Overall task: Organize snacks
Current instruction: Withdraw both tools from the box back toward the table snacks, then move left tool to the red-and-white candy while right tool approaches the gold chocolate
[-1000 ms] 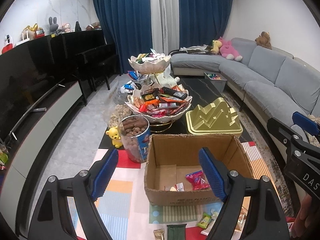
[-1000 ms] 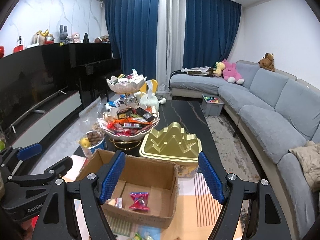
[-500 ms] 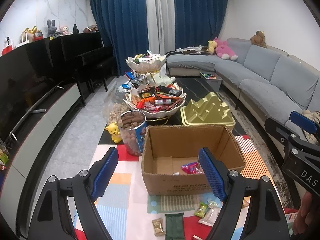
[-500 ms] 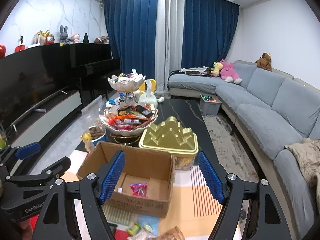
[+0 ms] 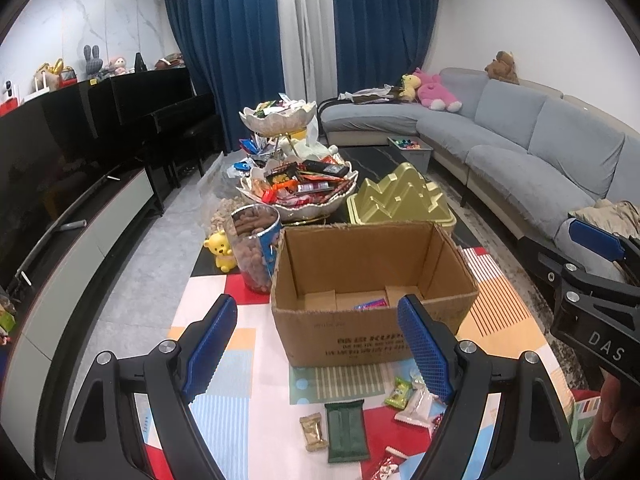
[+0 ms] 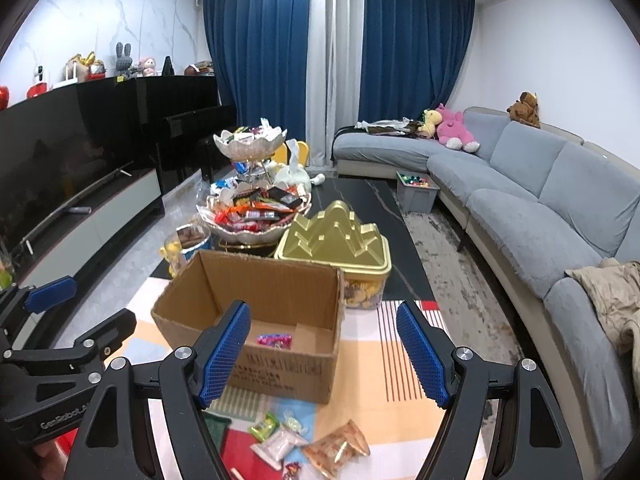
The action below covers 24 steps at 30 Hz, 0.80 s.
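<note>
Bright, even ceiling light (recessed strip above the curtains (image 6: 336, 68)); sharp centre, heavy fisheye bending, black vignette at corners, soft shadows.

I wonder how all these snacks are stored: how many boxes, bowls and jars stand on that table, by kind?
Cardboard box: 1
Gold lidded box: 1
Bowls: 2
Jar of nuts: 1
Total: 5

Both claws pulled back from the box

The left claw (image 5: 316, 352) and the right claw (image 6: 322, 354) have drawn back and down from the cardboard box (image 5: 372, 276); it now sits further off, and loose snack packets (image 5: 346, 430) on the colourful mat (image 5: 224, 412) have come into view beneath them.
</note>
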Motion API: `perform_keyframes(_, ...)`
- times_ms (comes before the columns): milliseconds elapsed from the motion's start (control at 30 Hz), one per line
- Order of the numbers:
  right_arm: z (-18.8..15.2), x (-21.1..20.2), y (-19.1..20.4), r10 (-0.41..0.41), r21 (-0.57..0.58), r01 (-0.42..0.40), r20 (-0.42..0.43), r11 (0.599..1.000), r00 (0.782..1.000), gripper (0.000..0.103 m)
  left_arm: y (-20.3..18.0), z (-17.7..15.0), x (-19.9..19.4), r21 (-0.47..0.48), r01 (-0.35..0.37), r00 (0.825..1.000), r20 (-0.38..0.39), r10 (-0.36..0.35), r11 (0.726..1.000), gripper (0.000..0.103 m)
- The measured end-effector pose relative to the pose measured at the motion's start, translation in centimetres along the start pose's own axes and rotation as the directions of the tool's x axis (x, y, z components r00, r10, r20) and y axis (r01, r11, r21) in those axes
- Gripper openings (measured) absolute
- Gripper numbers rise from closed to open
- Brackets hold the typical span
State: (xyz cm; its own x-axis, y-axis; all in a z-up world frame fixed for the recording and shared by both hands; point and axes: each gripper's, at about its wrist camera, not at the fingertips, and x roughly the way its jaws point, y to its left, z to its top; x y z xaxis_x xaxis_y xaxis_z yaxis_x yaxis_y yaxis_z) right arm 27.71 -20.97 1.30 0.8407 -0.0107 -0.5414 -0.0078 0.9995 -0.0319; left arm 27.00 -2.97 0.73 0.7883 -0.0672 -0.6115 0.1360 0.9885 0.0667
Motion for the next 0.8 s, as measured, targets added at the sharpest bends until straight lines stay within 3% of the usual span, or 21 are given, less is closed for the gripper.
perform_keyframes(800,-8.3,-0.2,1.1,0.018,-0.04,-0.023,-0.129,0.999,0.992,0.076,-2.0,-8.3,-0.3,0.071,0.042,0.998,-0.047,-0.038,0.997,0.082)
